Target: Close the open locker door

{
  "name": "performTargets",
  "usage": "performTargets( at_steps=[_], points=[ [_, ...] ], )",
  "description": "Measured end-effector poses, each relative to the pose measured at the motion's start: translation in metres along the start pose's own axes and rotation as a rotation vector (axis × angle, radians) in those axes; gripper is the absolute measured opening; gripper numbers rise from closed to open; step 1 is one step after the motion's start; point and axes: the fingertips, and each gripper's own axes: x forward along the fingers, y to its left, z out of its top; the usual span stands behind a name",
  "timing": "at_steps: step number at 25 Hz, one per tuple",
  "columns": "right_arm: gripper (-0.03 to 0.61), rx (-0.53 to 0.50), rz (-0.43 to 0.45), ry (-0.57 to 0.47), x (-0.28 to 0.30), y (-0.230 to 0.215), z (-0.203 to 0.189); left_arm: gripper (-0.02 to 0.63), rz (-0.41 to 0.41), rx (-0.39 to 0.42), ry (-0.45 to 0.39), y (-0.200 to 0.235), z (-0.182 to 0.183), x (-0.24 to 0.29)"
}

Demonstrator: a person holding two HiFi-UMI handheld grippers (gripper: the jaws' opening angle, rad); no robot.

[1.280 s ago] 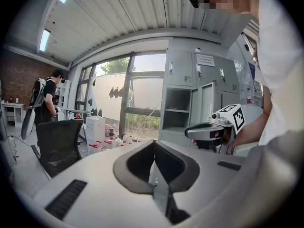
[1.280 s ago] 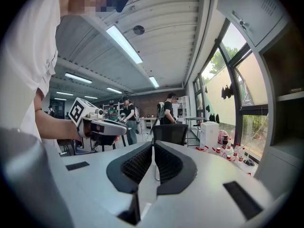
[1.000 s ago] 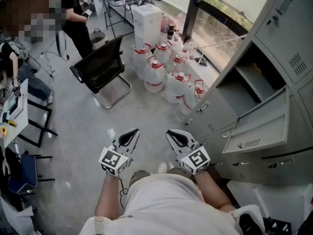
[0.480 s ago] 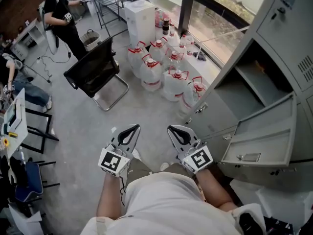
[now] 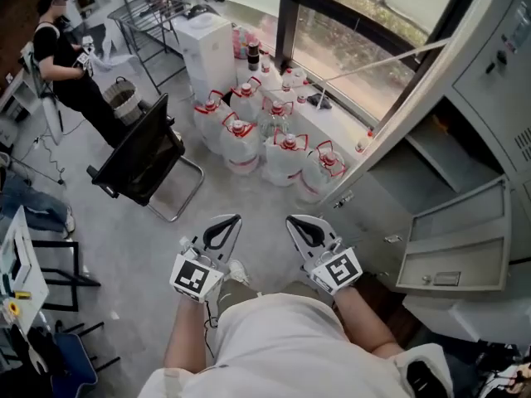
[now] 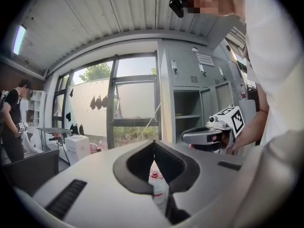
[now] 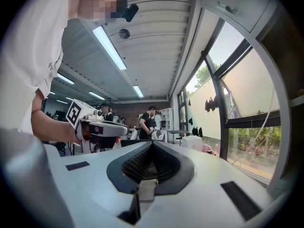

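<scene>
The grey locker bank stands at the right of the head view, and one door (image 5: 459, 240) hangs swung out from its open compartment (image 5: 444, 162). Both grippers are held low in front of the person's body, well left of that door and touching nothing. My left gripper (image 5: 226, 225) has its jaws together with nothing in them, which the left gripper view (image 6: 153, 144) confirms. My right gripper (image 5: 299, 225) is shut and empty too, its tips meeting in the right gripper view (image 7: 152, 144). The left gripper view shows the open compartment (image 6: 186, 112) ahead, beyond the right gripper (image 6: 209, 136).
Several large water jugs (image 5: 267, 143) with red caps crowd the floor by the window. A black chair (image 5: 143, 157) stands to the left of them. A white cabinet (image 5: 206, 46) and a wire rack are behind, and a person (image 5: 65, 66) stands at the far left. A desk edge (image 5: 17, 272) is at lower left.
The head view has swung, so the chair and jugs sit further left and the open door lower right. Both grippers keep their place before the body, still shut.
</scene>
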Motion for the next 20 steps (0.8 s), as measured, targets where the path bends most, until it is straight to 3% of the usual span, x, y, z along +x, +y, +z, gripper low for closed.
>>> performTargets(
  at_steps=[5, 9, 20],
  points=[
    [0.009, 0.007, -0.124, 0.000, 0.046, -0.010, 0.007, 0.003, -0.105, 0.024, -0.003, 0.059, -0.001, 0.011],
    [0.009, 0.020, -0.229, 0.000, 0.058, -0.018, 0.007, 0.003, -0.206, 0.027, 0.007, 0.079, -0.009, 0.025],
    [0.009, 0.022, -0.498, 0.015, -0.006, -0.062, 0.003, 0.003, -0.477, 0.014, -0.010, 0.026, 0.004, 0.109]
  ],
)
